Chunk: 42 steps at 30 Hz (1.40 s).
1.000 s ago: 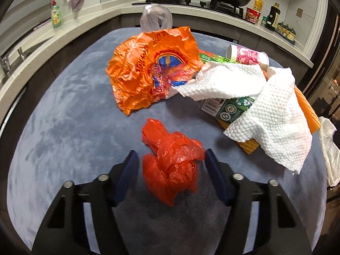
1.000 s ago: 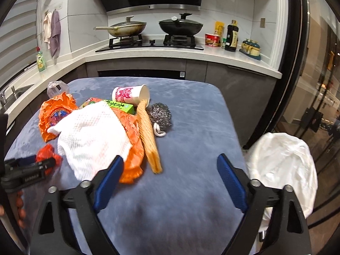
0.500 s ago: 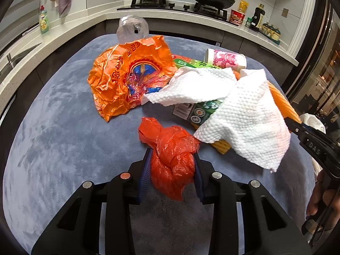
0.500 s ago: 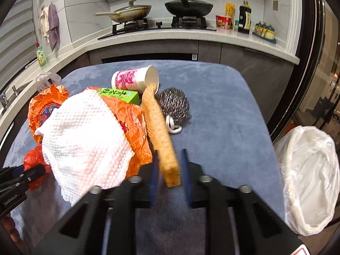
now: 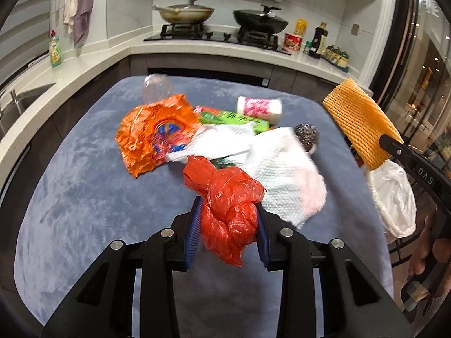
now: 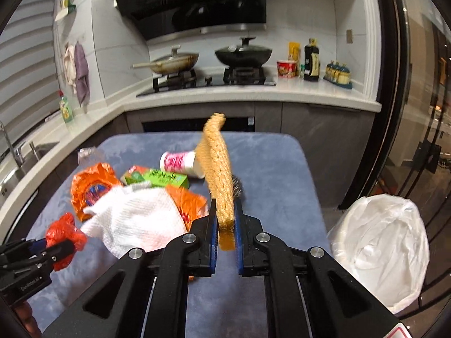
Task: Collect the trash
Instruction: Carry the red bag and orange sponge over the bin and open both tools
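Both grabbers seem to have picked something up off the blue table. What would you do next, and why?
Probably swing the right gripper, clamped on the yellow sponge cloth, over to the white-lined bin beside the table and let go. The cloth hangs clear of the table; the left gripper, pinching the red plastic bag, could follow.

"DAS" on the right gripper, other print illegible.

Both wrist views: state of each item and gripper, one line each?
left gripper: shut on red plastic bag, lifted
right gripper: shut on yellow sponge cloth, raised
paper cup: on its side
paper towel: crumpled, draped over trash
orange wrapper: crumpled, empty-looking
bin bag: open, beside table
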{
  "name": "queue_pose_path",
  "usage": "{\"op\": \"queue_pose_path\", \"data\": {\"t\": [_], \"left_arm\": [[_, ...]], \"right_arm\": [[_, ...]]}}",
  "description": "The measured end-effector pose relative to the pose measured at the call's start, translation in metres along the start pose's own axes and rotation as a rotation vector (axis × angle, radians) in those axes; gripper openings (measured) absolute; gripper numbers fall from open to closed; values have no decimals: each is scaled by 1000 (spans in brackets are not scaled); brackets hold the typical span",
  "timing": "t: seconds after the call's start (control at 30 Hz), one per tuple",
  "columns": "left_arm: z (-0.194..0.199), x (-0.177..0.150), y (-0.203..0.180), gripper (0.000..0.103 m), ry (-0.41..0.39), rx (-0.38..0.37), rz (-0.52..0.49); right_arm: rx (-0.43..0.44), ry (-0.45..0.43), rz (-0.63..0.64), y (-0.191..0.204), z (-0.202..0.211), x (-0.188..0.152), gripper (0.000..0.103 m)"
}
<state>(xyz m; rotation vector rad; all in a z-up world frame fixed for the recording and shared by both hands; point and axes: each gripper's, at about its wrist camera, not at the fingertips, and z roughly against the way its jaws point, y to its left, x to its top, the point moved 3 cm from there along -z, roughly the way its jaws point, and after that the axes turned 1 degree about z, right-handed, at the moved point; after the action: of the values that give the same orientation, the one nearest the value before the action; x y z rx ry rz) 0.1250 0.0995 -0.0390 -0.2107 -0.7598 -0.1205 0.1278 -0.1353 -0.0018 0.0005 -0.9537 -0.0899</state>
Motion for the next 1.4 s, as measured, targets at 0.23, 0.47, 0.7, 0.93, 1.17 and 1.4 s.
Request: {"op": "queue_pose_path", "data": {"t": [0.23, 0.47, 0.7, 0.93, 1.17, 1.4], "left_arm": [[35, 8, -57, 32, -61, -94, -68], [50, 11, -137, 32, -86, -223, -176], [37, -2, -225, 33, -45, -343, -289], [1, -14, -295, 33, 14, -398, -364], [-36, -16, -342, 33, 43, -396, -425], [-57, -13, -365, 33, 59, -381, -449]], "right_arm": [[-86, -94, -57, -54, 59, 11, 9], [-219, -94, -163, -130, 94, -15, 9], [-326, -19, -271, -201, 101, -63, 9], [-350, 66, -336, -244, 82, -98, 9], [-351, 108, -373, -264, 58, -117, 9], [-342, 121, -397, -274, 38, -116, 9]]}}
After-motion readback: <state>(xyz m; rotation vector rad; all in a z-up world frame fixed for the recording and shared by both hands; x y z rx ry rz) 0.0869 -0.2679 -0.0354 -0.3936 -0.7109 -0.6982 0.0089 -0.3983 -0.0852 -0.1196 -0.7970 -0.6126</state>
